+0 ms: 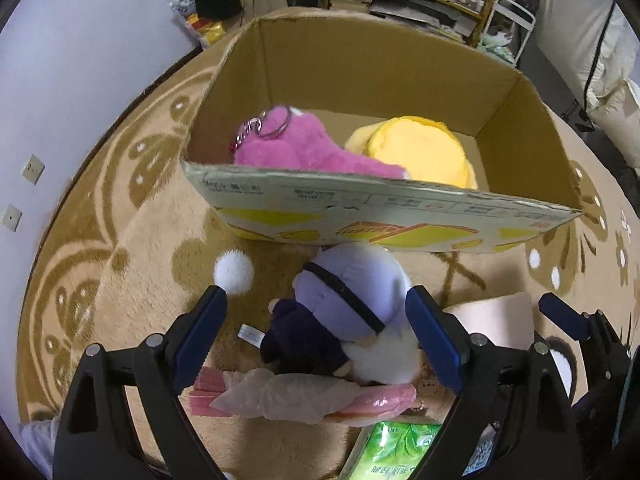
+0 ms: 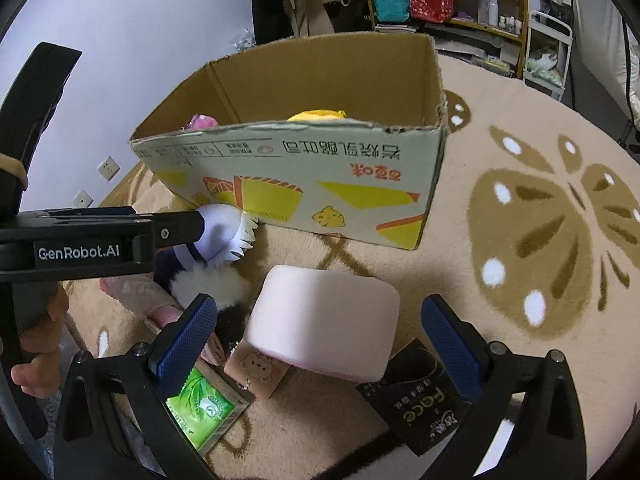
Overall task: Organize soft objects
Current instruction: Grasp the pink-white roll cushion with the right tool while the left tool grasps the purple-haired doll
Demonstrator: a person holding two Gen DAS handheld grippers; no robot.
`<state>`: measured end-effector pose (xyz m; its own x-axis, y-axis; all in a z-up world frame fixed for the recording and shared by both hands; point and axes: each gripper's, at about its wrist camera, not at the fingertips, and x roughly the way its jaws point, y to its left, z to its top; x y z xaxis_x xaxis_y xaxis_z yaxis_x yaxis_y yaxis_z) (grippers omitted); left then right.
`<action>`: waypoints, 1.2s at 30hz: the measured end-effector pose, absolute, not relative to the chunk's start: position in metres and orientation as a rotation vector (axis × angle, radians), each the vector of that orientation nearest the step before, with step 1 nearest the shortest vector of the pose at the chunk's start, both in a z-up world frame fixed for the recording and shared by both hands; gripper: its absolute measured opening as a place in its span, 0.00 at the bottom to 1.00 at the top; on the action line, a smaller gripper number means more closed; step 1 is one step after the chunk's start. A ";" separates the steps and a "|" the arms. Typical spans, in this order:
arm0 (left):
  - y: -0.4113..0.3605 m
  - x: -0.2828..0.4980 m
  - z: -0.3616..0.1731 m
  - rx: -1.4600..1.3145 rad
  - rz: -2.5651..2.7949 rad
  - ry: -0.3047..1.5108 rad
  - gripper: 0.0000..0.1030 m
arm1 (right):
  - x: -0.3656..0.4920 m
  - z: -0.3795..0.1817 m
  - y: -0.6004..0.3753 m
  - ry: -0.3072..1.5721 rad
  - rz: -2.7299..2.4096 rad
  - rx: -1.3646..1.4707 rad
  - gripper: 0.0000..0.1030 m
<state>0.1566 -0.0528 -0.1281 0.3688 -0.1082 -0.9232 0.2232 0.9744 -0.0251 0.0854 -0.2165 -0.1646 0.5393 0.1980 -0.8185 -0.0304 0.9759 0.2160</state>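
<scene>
I see a lavender-and-white plush with a dark band lying on the carpet just in front of the open cardboard box; inside the box lie a pink plush and a yellow plush, and a pale pink cushion rests nearby

Left wrist: looking steeply down, close over the cardboard box, facing into it.
Right wrist: sitting lower, facing the box's printed side.
Shared: box, patterned rug.
</scene>
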 end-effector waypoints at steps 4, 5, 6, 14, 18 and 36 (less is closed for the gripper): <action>-0.054 0.158 -0.138 0.105 -0.210 1.204 0.87 | 0.092 -0.174 -0.215 1.015 0.146 0.185 1.00; -0.055 0.158 -0.139 0.111 -0.208 1.206 0.88 | 0.093 -0.175 -0.214 1.019 0.147 0.184 1.00; -0.058 0.158 -0.141 0.126 -0.208 1.209 0.88 | 0.094 -0.177 -0.213 1.025 0.148 0.183 1.00; -0.072 0.161 -0.155 0.182 -0.201 1.233 0.88 | 0.101 -0.181 -0.211 1.039 0.155 0.185 1.00; -0.078 0.164 -0.159 0.200 -0.200 1.236 0.88 | 0.104 -0.183 -0.212 1.055 0.146 0.208 1.00; -0.093 0.168 -0.190 0.196 -0.176 1.279 0.88 | 0.109 -0.195 -0.205 1.080 0.123 0.191 1.00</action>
